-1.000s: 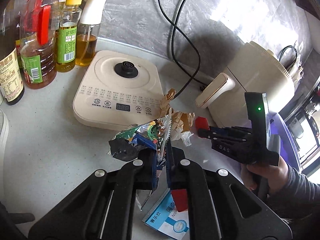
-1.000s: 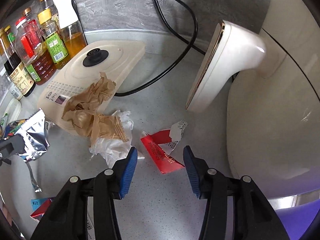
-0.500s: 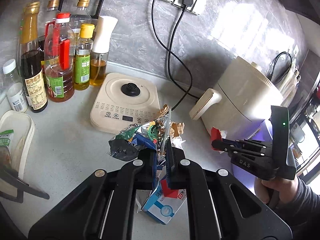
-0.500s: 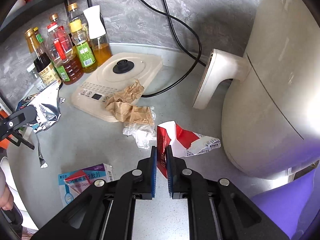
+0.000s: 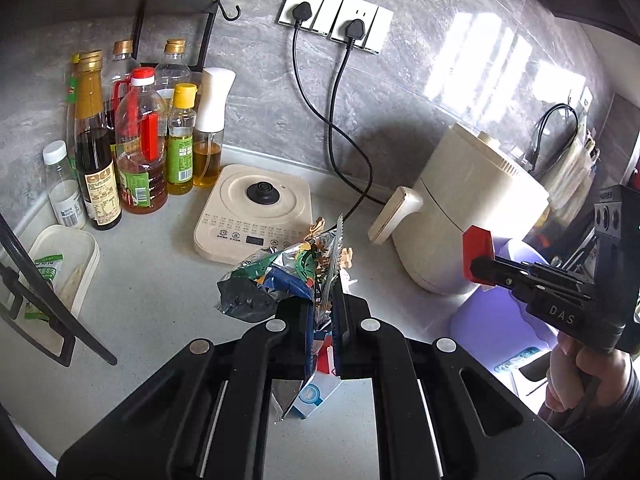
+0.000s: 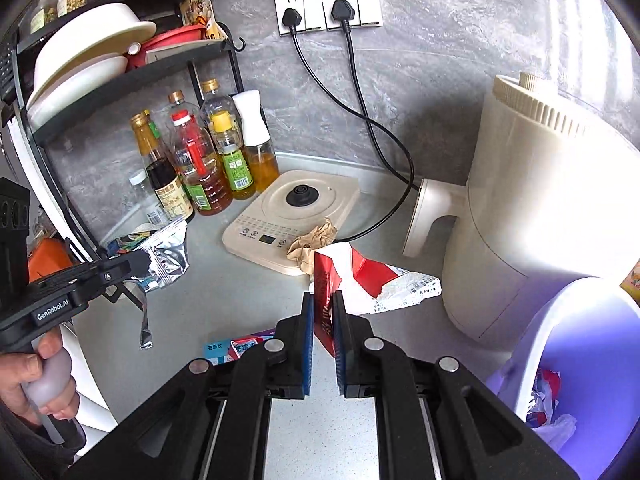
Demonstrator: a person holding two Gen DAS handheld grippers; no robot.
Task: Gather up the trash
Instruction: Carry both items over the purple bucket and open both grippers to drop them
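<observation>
My left gripper (image 5: 322, 308) is shut on a crumpled foil snack wrapper (image 5: 280, 276) and holds it above the counter; it also shows in the right wrist view (image 6: 160, 254). My right gripper (image 6: 320, 312) is shut on a torn red and white packet (image 6: 360, 276), lifted off the counter; the packet shows as a red piece (image 5: 477, 246) in the left wrist view. A purple bin (image 6: 580, 344) with trash inside stands at the lower right. Crumpled brown paper (image 6: 312, 242) lies by the cooker base. A blue and white box (image 6: 236, 350) lies flat on the counter.
A cream induction base (image 6: 296, 216), a cream air fryer (image 6: 540, 208) and its black cables stand at the back. Several oil and sauce bottles (image 6: 200, 160) stand at the back left under a black rack (image 6: 100, 56). A white tray (image 5: 64, 260) sits at the left.
My right gripper shut on the red packet and lifted it up and back toward the purple bin. My left gripper rose and drew back with the foil wrapper still held.
</observation>
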